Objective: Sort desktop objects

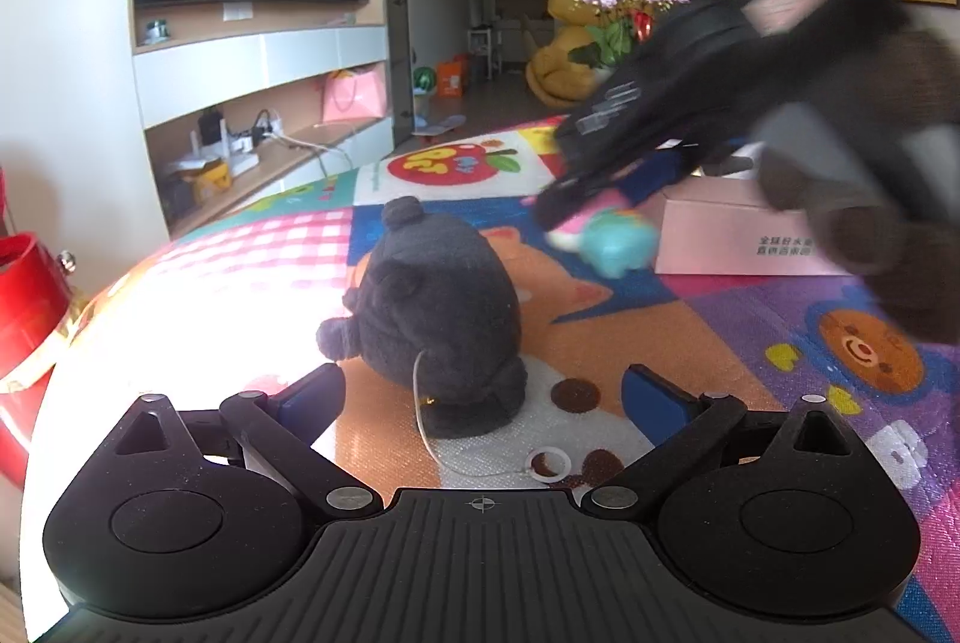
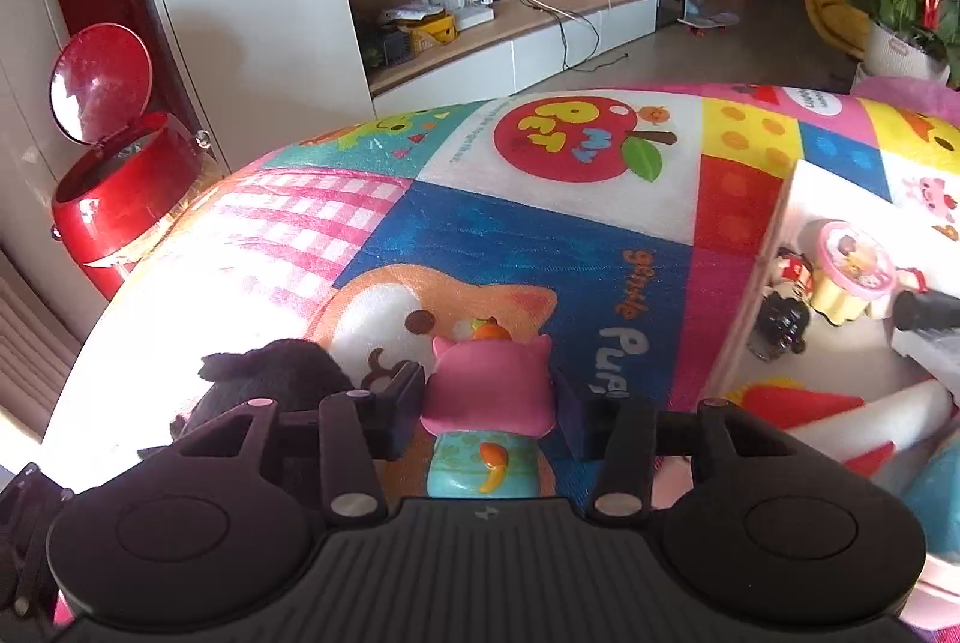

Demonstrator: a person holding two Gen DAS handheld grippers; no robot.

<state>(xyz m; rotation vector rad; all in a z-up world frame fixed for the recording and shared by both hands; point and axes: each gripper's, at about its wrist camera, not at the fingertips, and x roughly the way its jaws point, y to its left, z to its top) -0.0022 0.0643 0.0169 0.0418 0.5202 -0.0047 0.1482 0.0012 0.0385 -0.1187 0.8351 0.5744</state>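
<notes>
Toy figure in a shallow pinch above the mat

Pink and teal, the toy figure point(image 2: 487, 403) sits right at the lens of the right hand-held gripper point(image 2: 487, 397), whose pads close on the sides of its pink head while the teal body hangs below. From the left wrist view the same figure point(image 1: 612, 238) is off the table, at about two o'clock from the black plush point(image 1: 438, 325). Only the head seems to be caught, and its sides look smooth and rounded, so I judge the toy could twist or slip out if the wrist tilts or moves fast.

At three o'clock in the right view stands the open box point(image 2: 798, 199) with small toys inside; a low carry could clip its near wall.

Below, the left hand-held gripper point(image 1: 483, 391) is spread open, its fingers either side of the plush and not touching it. A thin cord with a white ring point(image 1: 549, 463) trails toward that gripper and could snag a finger. The patterned mat point(image 2: 480, 247) covers the table.
</notes>
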